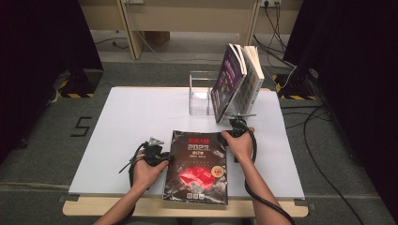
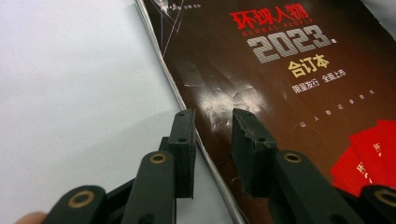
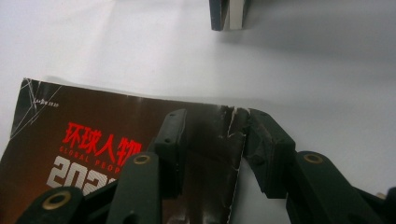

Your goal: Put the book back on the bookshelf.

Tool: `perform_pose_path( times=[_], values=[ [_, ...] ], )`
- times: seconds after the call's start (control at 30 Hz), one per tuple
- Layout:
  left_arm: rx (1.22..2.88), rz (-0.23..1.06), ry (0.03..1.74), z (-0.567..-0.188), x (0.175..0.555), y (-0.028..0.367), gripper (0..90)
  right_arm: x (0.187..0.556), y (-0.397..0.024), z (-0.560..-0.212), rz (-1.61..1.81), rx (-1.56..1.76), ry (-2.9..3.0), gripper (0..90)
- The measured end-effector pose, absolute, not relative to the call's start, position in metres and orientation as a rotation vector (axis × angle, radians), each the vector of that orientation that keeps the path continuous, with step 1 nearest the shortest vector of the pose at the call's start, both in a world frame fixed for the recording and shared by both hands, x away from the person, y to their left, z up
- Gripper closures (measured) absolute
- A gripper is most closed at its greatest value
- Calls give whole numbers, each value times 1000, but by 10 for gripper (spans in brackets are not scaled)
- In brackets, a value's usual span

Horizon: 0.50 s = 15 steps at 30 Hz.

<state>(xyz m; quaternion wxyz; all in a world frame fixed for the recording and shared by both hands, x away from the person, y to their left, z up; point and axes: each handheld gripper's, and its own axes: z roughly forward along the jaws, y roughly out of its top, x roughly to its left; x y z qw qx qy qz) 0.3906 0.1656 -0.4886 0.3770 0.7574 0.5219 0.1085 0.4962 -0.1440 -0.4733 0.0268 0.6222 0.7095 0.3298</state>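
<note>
Magazine point(image 1: 197, 166) flat on white table point(image 1: 131, 117), lower centre of high view | left claw point(image 2: 212, 126) apart, straddling its left edge to get under it | right claw point(image 3: 217, 135) apart astride torn upper-right corner | 2 books point(image 1: 237, 79) lean upper right, likely destination

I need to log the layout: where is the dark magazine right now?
In the high view the dark magazine lies flat at the near middle of the white table, between the left gripper and the right gripper, in front of the clear stand holding books.
</note>
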Motion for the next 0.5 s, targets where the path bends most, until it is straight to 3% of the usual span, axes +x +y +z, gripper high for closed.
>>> perform_pose_path(
  times=[0.5],
  values=[
    [1935, 273, 1335, -489, 391, 166, 697, 490, -147, -474, 1040, 1931, 2224, 621]
  ],
)
